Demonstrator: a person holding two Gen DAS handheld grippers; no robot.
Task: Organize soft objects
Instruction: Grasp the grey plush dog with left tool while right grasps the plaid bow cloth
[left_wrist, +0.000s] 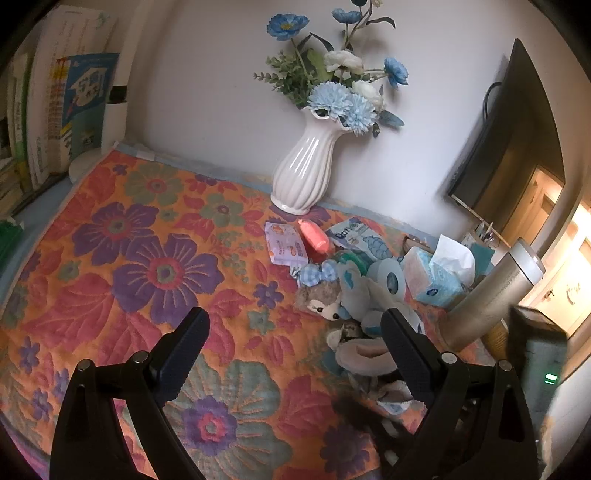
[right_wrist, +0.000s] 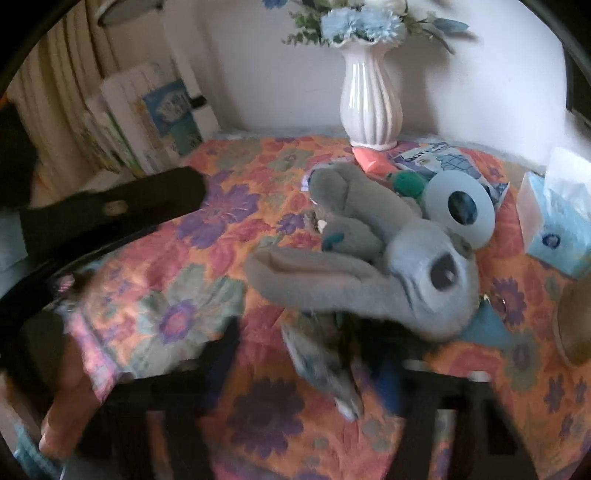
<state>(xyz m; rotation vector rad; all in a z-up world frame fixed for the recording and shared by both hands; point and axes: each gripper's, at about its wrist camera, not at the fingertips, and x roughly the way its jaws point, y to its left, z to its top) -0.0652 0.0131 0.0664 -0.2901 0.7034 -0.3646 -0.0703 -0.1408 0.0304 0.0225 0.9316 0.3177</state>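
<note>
Because the grey plush toy (right_wrist: 369, 273) hangs just ahead of the blurred right gripper (right_wrist: 332, 373), apparently clamped for lifting though its finger state cannot be confirmed, the left gripper (left_wrist: 295, 347) waits open beside the pile.

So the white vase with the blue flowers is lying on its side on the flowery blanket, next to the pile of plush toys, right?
Not quite. The white vase stands upright on the flowery blanket, its blue flowers pointing up. The left wrist view shows this clearly. The rest holds: the plush toys are piled beside it.
</note>
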